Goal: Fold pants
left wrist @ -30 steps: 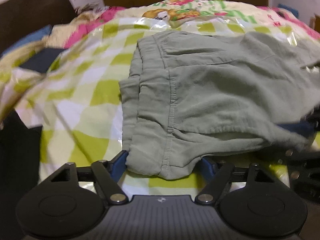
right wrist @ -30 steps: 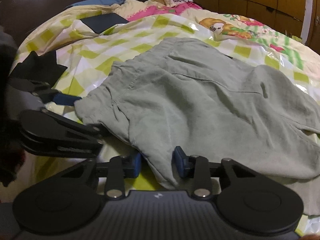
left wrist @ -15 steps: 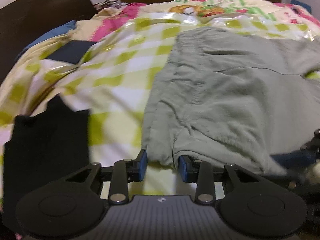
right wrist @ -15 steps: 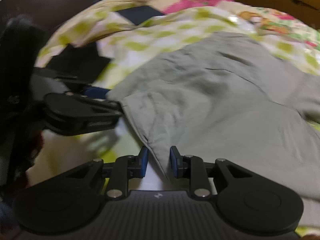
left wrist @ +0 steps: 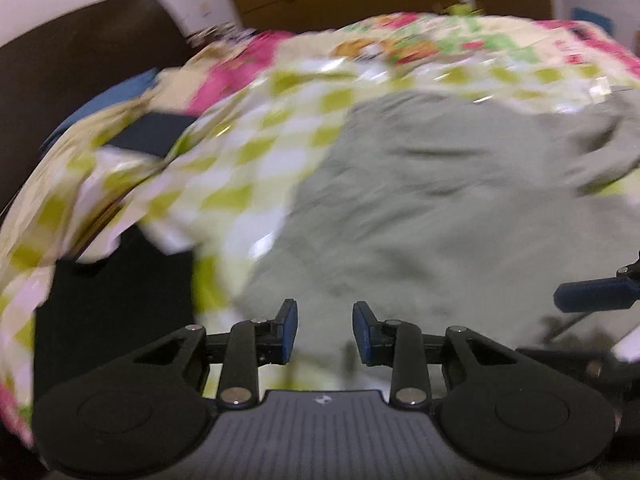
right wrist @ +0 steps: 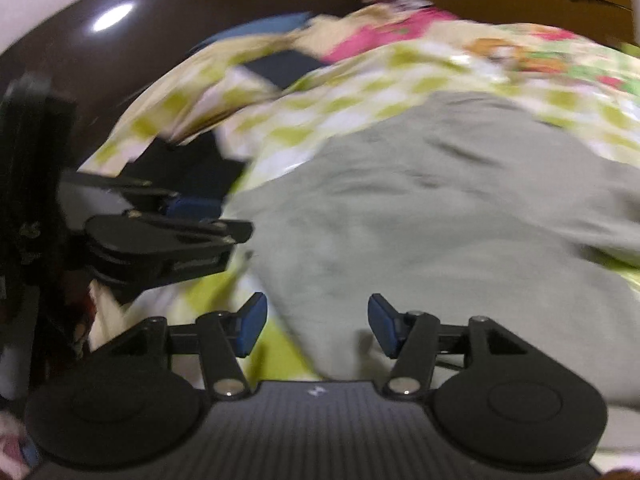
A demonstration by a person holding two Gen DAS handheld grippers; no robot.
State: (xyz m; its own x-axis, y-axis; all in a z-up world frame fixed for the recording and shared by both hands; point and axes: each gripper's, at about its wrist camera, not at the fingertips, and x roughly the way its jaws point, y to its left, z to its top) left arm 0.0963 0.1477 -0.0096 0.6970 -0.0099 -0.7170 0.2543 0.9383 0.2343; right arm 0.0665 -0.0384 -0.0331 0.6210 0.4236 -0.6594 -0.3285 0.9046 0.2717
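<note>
While the grey-green pants [right wrist: 440,216] lie spread on the checked bedspread [left wrist: 248,160], the right tool [right wrist: 314,322] is opening, near hem between its pads but unpinched. Left tool [left wrist: 325,330] sits part-spread over the waist corner; blur hides whether it's pinching — probably resetting both grips for the next fold.

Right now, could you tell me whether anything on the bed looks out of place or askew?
The grey pants lie rumpled and skewed across the checked bedspread, far end bunched. A black cloth sits beside them. Nothing looks spilled or torn, though the pictures are blurred.

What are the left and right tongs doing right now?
Left tongs: open, gripping nothing; the grey-green cloth pants lie past the pads.
Right tongs: opening, pants edge between the pads, not pinched.
</note>
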